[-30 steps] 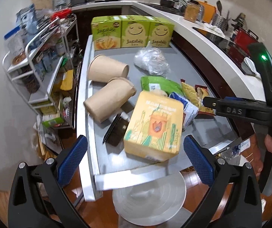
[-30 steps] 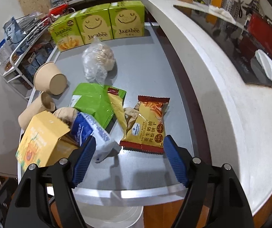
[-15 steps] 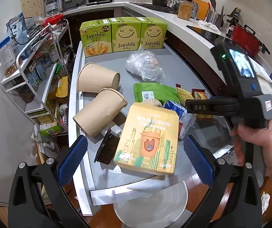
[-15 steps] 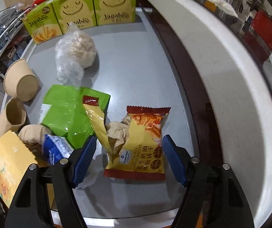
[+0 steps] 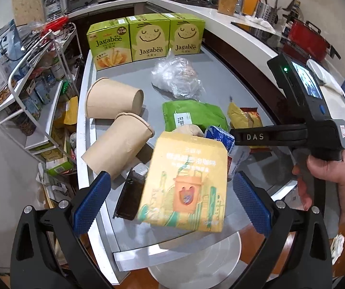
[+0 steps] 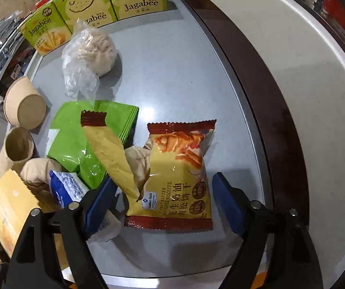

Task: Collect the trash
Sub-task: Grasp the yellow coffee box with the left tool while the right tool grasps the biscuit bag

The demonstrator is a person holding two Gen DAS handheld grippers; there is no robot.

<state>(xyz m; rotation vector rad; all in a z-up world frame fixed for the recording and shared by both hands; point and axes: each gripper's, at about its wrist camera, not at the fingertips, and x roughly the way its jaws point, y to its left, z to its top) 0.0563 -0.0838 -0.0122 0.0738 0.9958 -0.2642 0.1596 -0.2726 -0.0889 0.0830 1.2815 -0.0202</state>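
A grey table is littered with trash beside a curved white counter. The right gripper points steeply down with its jaws apart, having just been opening, and the yellow biscuit wrapper lies flat between its blue pads, not pressed by either. A torn strip of the same wrapper leans against the left pad, with a blue and white packet and a green pouch crowding in just beside it. The left gripper also stands open, above a yellow box at the table's near edge. Two paper cups lie on their sides to the left, a black tray sits near the box, a crumpled plastic bag rests farther back, and three green Jagabee boxes line the far edge. A wire shelf stands left of the table.
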